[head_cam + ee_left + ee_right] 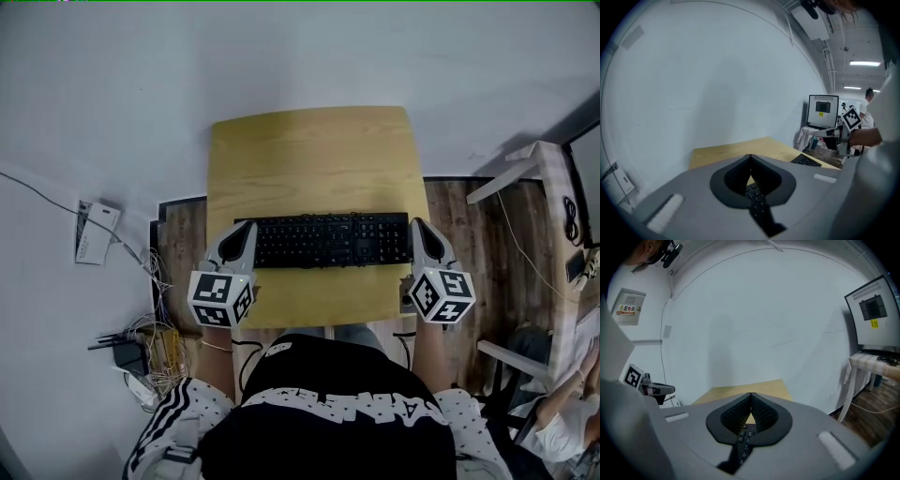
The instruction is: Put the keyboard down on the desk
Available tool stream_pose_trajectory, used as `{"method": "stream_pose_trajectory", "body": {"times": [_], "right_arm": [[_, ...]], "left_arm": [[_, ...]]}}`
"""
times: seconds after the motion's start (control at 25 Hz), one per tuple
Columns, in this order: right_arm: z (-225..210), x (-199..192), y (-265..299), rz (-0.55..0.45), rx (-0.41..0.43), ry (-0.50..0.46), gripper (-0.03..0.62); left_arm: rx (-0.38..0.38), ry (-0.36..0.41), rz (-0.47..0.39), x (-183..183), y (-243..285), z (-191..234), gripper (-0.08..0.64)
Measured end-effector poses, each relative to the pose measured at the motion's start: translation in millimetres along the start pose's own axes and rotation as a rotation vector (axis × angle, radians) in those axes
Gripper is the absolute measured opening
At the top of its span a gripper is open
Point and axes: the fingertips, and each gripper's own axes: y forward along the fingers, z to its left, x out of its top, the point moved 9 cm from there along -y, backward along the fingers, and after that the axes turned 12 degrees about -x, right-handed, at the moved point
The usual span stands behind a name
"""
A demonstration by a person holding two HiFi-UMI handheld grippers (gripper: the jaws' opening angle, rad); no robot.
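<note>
A black keyboard [328, 241] lies lengthwise across the near half of a small wooden desk [309, 150]. My left gripper [240, 240] is shut on its left end and my right gripper [421, 238] on its right end. In the left gripper view the jaw tips meet at my left gripper [750, 157], with the keyboard's keys [757, 199] showing in the hollow below them. The right gripper view shows the same at my right gripper [751, 395], over the keys [743, 437]. Whether the keyboard rests on the desk or hangs just above it I cannot tell.
A pale wall stands right behind the desk. On the floor at the left lie a white box [97, 232] and a tangle of cables with a router [131, 352]. At the right stands a white table [553, 187], and a monitor [823, 111] on a stand.
</note>
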Motion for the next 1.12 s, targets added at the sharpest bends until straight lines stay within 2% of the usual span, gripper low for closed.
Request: {"method": "stream_pose_trajectory", "body": {"times": [0.4, 1.12], "right_arm": [[5.0, 28.8, -17.2, -0.074, 0.049, -0.018, 0.011], [5.9, 41.8, -27.1, -0.093, 0.082, -0.07, 0.011]], "left_arm": [[0.008, 0.076, -0.067, 35.3, -13.0, -20.4, 0.002], [0.003, 0.115, -0.082, 49.9, -13.3, -36.4, 0.002]]}}
